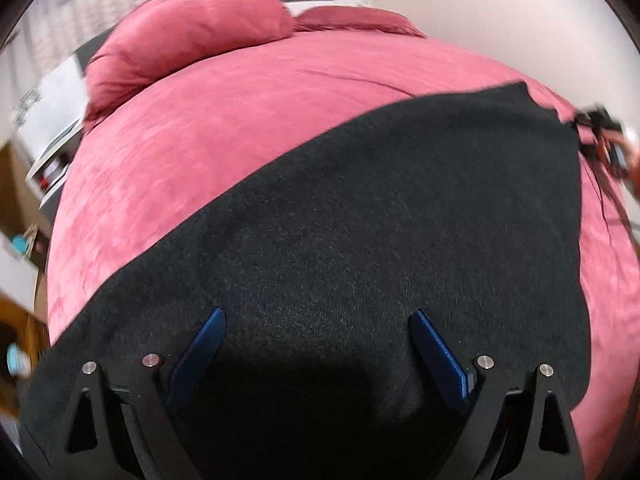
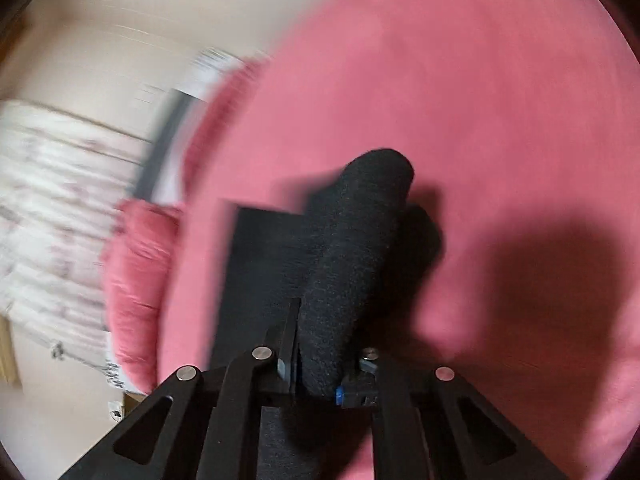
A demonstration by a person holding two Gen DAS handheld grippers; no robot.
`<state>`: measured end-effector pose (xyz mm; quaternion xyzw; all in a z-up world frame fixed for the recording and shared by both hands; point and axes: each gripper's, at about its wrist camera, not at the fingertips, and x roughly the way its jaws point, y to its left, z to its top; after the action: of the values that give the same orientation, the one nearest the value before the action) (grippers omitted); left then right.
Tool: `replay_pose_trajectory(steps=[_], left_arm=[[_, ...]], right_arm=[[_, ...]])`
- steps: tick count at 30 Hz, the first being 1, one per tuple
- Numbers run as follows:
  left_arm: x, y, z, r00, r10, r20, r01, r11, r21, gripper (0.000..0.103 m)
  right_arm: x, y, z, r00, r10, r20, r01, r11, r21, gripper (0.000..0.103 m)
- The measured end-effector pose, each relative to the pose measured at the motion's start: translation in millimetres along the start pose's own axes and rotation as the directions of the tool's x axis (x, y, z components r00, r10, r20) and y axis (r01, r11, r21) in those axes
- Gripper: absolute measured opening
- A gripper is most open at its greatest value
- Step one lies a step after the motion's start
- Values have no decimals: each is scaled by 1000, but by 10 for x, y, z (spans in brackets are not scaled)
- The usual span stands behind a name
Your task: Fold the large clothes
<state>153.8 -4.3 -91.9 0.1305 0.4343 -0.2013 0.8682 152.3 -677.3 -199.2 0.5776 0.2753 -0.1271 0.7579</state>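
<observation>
A large black garment [image 1: 360, 220] lies spread flat on a bed with a pink cover [image 1: 240, 120]. My left gripper [image 1: 318, 316] hovers over the near part of the garment, blue pads wide apart and empty. My right gripper [image 2: 320, 344] is shut on a bunched fold of the same black garment [image 2: 360, 240] and holds it lifted above the pink cover [image 2: 480, 120]. The right gripper also shows at the far right edge of the left wrist view [image 1: 604, 140], at the garment's far corner.
Two pink pillows [image 1: 192, 44] lie at the head of the bed. A white shelf unit [image 1: 52, 120] and wooden furniture [image 1: 16, 312] stand left of the bed. A white curtain [image 2: 48, 200] and a pale wall [image 2: 120, 32] show in the blurred right wrist view.
</observation>
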Motion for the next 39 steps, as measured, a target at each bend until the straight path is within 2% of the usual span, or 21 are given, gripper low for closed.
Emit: replay_pose_trajectory(steps=[3, 6, 8, 11, 13, 14, 17, 19, 21, 22, 24, 25, 26, 27, 28, 29, 31, 32, 34, 38, 39], left_arm=[[-48, -82, -2, 999, -33, 13, 34, 997, -65, 93], [-148, -185, 42, 992, -115, 42, 120, 985, -124, 93], [-202, -244, 59, 987, -148, 58, 156, 976, -151, 93], [-250, -298, 50, 982, -177, 70, 187, 964, -189, 93], [-299, -317, 1, 979, -189, 80, 202, 956, -211, 93], [-337, -294, -42, 977, -193, 88, 208, 952, -223, 93], [-399, -220, -116, 976, -195, 99, 215, 941, -261, 93], [-442, -161, -183, 974, -202, 107, 225, 929, -293, 93], [-497, -131, -281, 975, -195, 104, 219, 921, -323, 93], [-504, -97, -323, 975, -198, 106, 222, 912, -345, 93], [-509, -49, -380, 975, -198, 104, 223, 894, -388, 93], [-513, -37, -395, 975, -198, 103, 223, 888, -403, 93], [-523, -14, -406, 973, -204, 104, 229, 878, -421, 93], [-540, 12, -415, 972, -207, 108, 234, 872, -431, 93], [-558, 20, -418, 971, -207, 116, 237, 866, -441, 93], [-574, 20, -414, 971, -204, 123, 238, 863, -445, 93], [-577, 21, -404, 971, -203, 126, 238, 858, -455, 93], [-560, 10, -403, 971, -206, 123, 240, 855, -460, 93], [-550, -42, -377, 970, -217, 113, 244, 849, -468, 93], [-597, -202, -261, 963, -240, 125, 270, 860, -433, 93], [-587, -262, -214, 962, -243, 127, 274, 867, -416, 93]], right_arm=[[-45, -6, 42, 998, 19, 54, -21, 999, 47, 13], [-151, 366, 104, 997, 16, 76, -15, 1000, -18, 12], [-288, 804, 102, 994, 49, 94, -37, 991, -125, 12], [-401, 1491, -35, 991, 89, 102, -52, 947, -317, 12], [-508, 2024, -351, 987, 133, 94, -71, 868, -491, 12], [-606, 2292, -627, 984, 163, 75, -87, 796, -599, 12], [-736, 2773, -1565, 981, 193, 20, -83, 508, -858, 12], [-717, 2872, -2350, 980, 190, -56, -100, 233, -967, 13], [-595, 2711, -3091, 981, 129, -143, -145, 9, -989, 14], [-461, 2513, -3513, 985, 56, -162, -156, -104, -982, 14], [-204, 2103, -4084, 987, -73, -145, -159, -269, -950, 15], [-26, 1823, -4367, 976, -170, -137, -189, -345, -920, 16], [84, 1593, -4556, 969, -220, -115, -194, -385, -902, 20], [46, 1499, -4630, 993, -105, -54, -93, -420, -903, 22], [-12, 1460, -4660, 998, -57, -32, -53, -414, -909, 23], [-35, 1465, -4630, 997, -70, -28, -52, -373, -927, 24], [-48, 1546, -4492, 993, -99, -62, -86, -262, -961, 29], [-65, 1569, -4388, 988, -116, -99, -119, -180, -976, 30], [-93, 1599, -4257, 981, -135, -138, -151, -98, -984, 36], [-371, 1542, -4205, 978, -138, -157, -168, -68, -983, 39], [-425, 1547, -4142, 973, -138, -183, -190, -39, -981, 40]])
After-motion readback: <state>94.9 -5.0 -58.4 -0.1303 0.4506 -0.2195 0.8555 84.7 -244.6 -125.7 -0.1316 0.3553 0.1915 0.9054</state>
